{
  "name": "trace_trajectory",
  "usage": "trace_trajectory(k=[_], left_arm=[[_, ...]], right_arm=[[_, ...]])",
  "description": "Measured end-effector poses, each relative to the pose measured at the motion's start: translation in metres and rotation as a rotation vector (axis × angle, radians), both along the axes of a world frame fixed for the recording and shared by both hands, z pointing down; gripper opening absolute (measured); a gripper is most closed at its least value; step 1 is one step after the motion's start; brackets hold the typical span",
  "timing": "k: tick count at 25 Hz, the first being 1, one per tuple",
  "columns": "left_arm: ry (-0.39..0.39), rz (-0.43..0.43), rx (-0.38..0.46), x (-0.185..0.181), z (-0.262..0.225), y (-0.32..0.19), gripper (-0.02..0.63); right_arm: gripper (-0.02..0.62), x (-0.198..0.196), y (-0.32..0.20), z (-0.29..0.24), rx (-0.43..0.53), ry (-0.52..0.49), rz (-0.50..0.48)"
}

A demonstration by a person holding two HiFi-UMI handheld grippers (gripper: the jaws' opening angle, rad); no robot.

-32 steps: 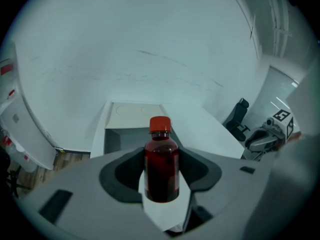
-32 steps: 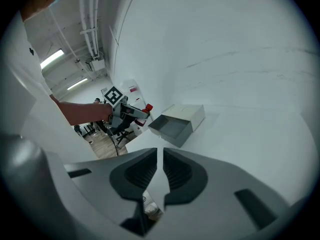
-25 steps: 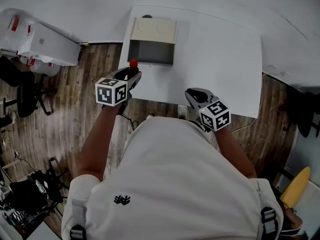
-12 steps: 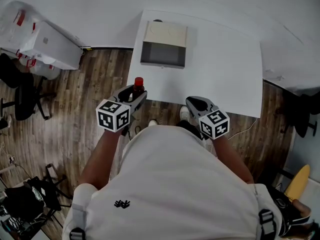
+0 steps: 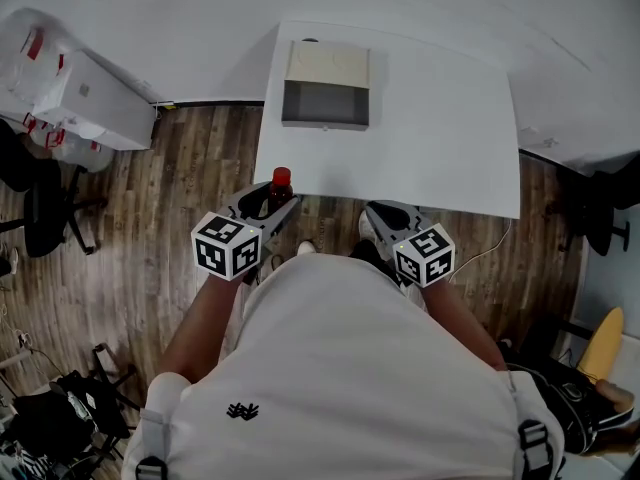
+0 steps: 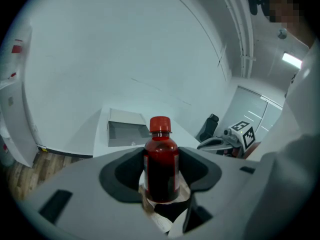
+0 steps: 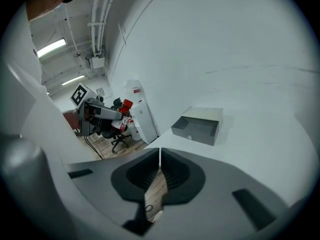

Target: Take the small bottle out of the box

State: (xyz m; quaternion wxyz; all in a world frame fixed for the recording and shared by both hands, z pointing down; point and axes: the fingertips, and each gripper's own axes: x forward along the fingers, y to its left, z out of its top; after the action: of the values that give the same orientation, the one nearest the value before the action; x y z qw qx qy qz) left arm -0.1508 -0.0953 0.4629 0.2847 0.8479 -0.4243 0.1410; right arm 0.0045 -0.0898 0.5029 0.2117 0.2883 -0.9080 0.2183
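Note:
A small bottle of red liquid with a red cap (image 6: 161, 161) stands upright between the jaws of my left gripper (image 5: 262, 203), which is shut on it. In the head view the small bottle (image 5: 279, 187) is held over the wooden floor, just off the white table's (image 5: 440, 118) near left corner. The box (image 5: 326, 88), an open grey drawer with a beige top, sits at the table's far left; I see the box (image 6: 125, 129) beyond the bottle too. My right gripper (image 5: 385, 218) is shut and holds nothing, at the table's near edge.
White appliances and bags (image 5: 70, 88) stand against the wall at the left, with a black chair (image 5: 45, 208) below them. Cables and black gear (image 5: 60, 408) lie on the floor at lower left. A dark chair (image 5: 600, 218) stands right of the table.
I have stepped back from the table. The left gripper with the bottle has come away from the box to beyond the table's near edge. The right gripper has also drawn back.

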Motion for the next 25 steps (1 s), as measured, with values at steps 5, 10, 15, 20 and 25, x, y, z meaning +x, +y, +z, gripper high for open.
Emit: trace_trajectory(k=[5, 10, 15, 20, 25], left_arm=[[0.006, 0.030, 0.007, 0.006, 0.000, 0.007, 0.219], [0.004, 0.047, 0.017, 0.008, -0.003, 0.012, 0.219], [0.004, 0.053, 0.030, 0.011, -0.006, 0.018, 0.219], [0.009, 0.042, 0.030, 0.009, -0.005, 0.023, 0.219], [0.013, 0.032, 0.024, 0.007, -0.001, 0.026, 0.219]], right_arm=[[0.012, 0.003, 0.007, -0.006, 0.024, 0.005, 0.024], [0.011, 0.006, 0.015, -0.008, 0.036, 0.013, 0.035], [0.009, 0.004, 0.019, -0.012, 0.051, 0.015, 0.027], [0.008, 0.000, 0.021, -0.016, 0.063, 0.017, 0.009], [0.006, 0.000, 0.022, -0.015, 0.068, 0.020, 0.002]])
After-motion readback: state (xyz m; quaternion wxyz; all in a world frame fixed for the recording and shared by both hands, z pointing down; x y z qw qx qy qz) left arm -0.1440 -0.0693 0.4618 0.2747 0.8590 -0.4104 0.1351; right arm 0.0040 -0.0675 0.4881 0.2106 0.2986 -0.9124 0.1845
